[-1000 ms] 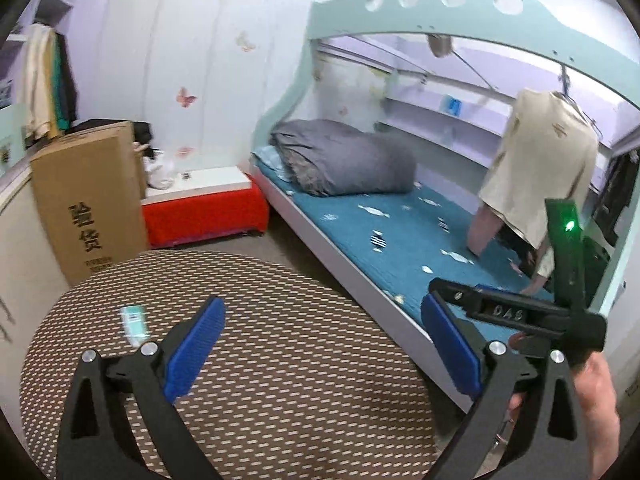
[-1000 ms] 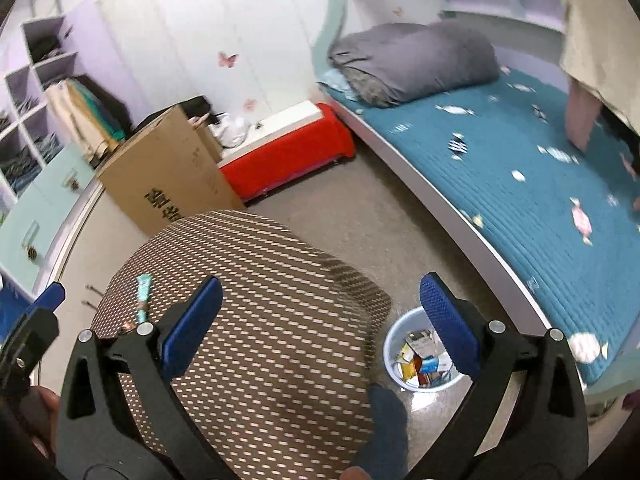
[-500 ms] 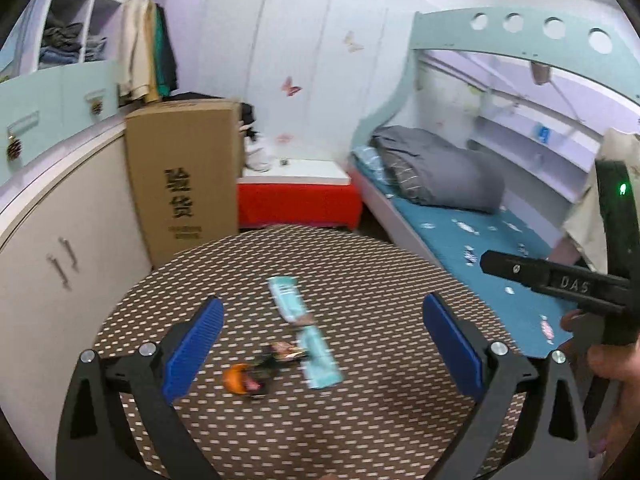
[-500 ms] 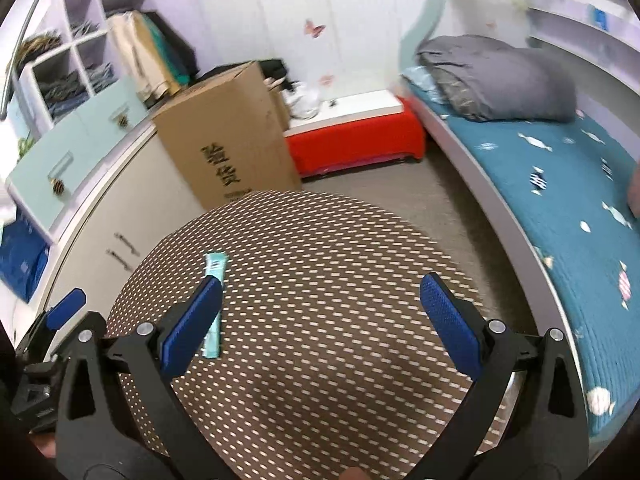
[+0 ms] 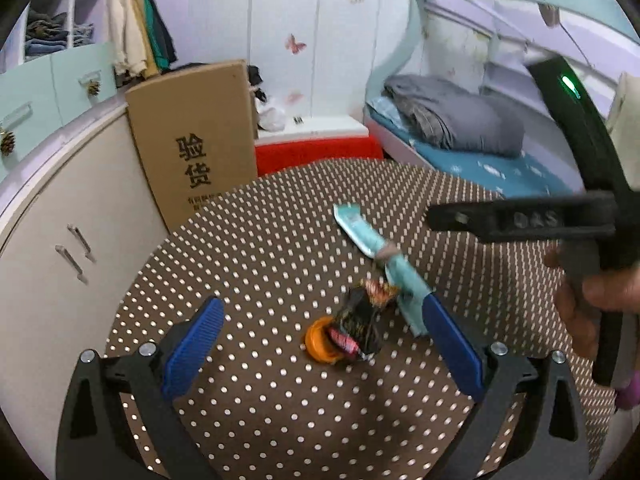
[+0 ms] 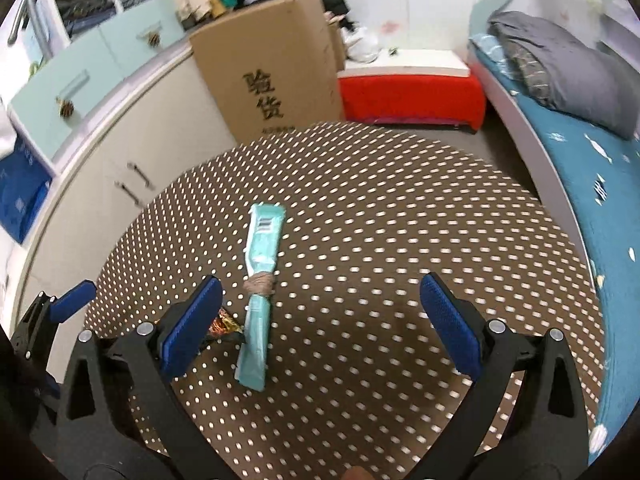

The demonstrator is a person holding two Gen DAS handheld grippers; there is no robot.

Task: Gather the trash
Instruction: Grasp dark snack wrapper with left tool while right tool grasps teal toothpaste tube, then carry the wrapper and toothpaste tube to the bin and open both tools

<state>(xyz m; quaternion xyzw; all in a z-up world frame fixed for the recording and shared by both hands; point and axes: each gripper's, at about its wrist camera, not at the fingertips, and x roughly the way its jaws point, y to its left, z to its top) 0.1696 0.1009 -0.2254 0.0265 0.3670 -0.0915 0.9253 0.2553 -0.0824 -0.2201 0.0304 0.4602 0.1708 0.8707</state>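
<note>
While both hover, left gripper (image 5: 320, 336) jaws wide, empty, right gripper (image 6: 320, 320) likewise, above wrappers (image 6: 260, 280).

Both the left gripper (image 5: 320, 336) and right gripper (image 6: 320, 316) hover, jaws apparently wide, empty.

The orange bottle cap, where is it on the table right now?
In the left wrist view the orange cap lies on the dotted round table, between the open left gripper's fingers, tucked against a crumpled dark wrapper on its right.
</note>
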